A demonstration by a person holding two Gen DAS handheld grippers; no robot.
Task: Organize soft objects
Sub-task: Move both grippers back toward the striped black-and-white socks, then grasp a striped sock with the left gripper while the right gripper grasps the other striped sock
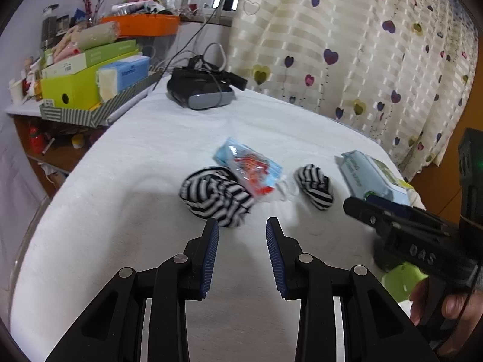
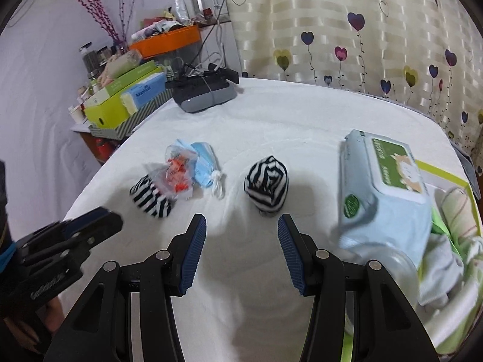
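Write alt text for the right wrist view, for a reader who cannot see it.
Open right tongs hover empty over a white cloth, pointing at a rolled black-and-white striped sock. Further left lie another striped sock and a clear packet overlapping it; a pack of wet wipes sits at the right. The left tongs enter at the left edge.

A black and grey VR headset (image 1: 201, 89) with cables looped over it sits on the white terry-cloth table cover (image 1: 126, 181) at twelve o'clock. At about ten o'clock, just off the table edge, a green-and-white striped cardboard tray (image 1: 90, 114) holds a lime-green box (image 1: 68, 89) and a blue tissue box (image 1: 126, 72). Behind them an orange plastic bin (image 1: 145, 24) is piled with clutter, beside purple-berried twigs (image 2: 96, 9). From one to three o'clock hangs a cream striped curtain printed with hearts (image 1: 347, 45).
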